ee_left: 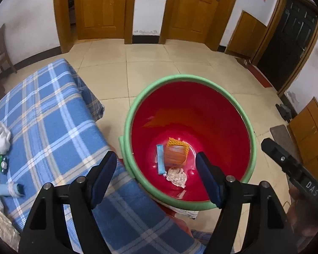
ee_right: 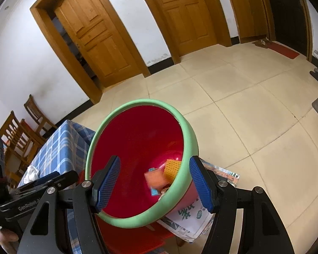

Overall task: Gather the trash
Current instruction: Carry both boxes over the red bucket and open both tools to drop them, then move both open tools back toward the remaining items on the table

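A red bucket with a green rim (ee_left: pixel 127 114) stands beside the table covered in blue plaid cloth (ee_left: pixel 53 116). On the bucket's bottom lie an orange packet (ee_left: pixel 176 154), a blue strip (ee_left: pixel 160 158) and a crumpled tissue (ee_left: pixel 177 176). My left gripper (ee_left: pixel 156 158) hangs open over the bucket's near side with nothing between its fingers. My right gripper (ee_right: pixel 154 160) is open and empty above the bucket's green rim (ee_right: pixel 188 139); the orange packet (ee_right: pixel 156 178) shows inside. On the table lie a white cloth (ee_left: pixel 0 139), a green toy (ee_left: pixel 1 163) and a small blue roll (ee_left: pixel 10 189).
The bucket rests on newspaper (ee_right: pixel 190 216) over a red seat (ee_right: pixel 133 239). Wooden chairs (ee_right: pixel 21 131) stand behind the table. Wooden doors (ee_left: pixel 101 6) line the far wall. A grey mat (ee_left: pixel 282 135) and dark shoes (ee_left: pixel 285 111) lie on the tiled floor at right.
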### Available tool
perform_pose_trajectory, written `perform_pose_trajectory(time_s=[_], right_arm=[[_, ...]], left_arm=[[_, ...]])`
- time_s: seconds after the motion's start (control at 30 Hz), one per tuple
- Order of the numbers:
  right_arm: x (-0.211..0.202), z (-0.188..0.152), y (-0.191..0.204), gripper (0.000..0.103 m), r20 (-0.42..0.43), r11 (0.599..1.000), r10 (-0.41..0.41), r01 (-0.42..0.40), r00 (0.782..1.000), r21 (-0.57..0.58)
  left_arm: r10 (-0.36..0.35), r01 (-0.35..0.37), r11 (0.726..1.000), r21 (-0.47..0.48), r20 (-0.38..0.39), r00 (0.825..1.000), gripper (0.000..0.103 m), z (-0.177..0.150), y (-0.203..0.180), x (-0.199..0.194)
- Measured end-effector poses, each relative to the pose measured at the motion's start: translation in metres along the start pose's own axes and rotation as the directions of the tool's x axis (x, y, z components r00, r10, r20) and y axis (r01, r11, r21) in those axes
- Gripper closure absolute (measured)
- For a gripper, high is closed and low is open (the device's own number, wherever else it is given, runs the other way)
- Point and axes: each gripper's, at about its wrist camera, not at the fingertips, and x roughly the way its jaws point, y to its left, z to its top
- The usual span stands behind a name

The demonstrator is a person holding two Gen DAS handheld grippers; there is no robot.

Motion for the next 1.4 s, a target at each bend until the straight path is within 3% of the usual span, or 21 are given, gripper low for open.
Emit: perform_pose_trajectory(time_s=[0.83, 1.07, 1.4], right_arm=[[-0.027, -0.024, 0.061, 0.034, -0.034, 0.983, 0.141, -0.144, 0.989, -0.113], [-0.038, -0.033, 0.088, 0.034, -0.027, 0.974, 0.166, -0.168, 0.986, -0.152], [-0.039, -0.052, 0.130, 0.034, -0.086, 0.951, 0.201, -0.215, 0.976, -0.222]], left_arm=[[0.104, -0.077, 0.979, -0.190, 0.134, 0.985, 0.027, -0.039, 0.058, -0.100], [0.150, -0.107, 0.960, -0.257, 0.151, 0.977, 0.027, -0.052, 0.085, -0.119], [0.239, -0.175, 0.918, -0.357, 0.144, 0.960, 0.027, -0.081, 0.139, -0.140]])
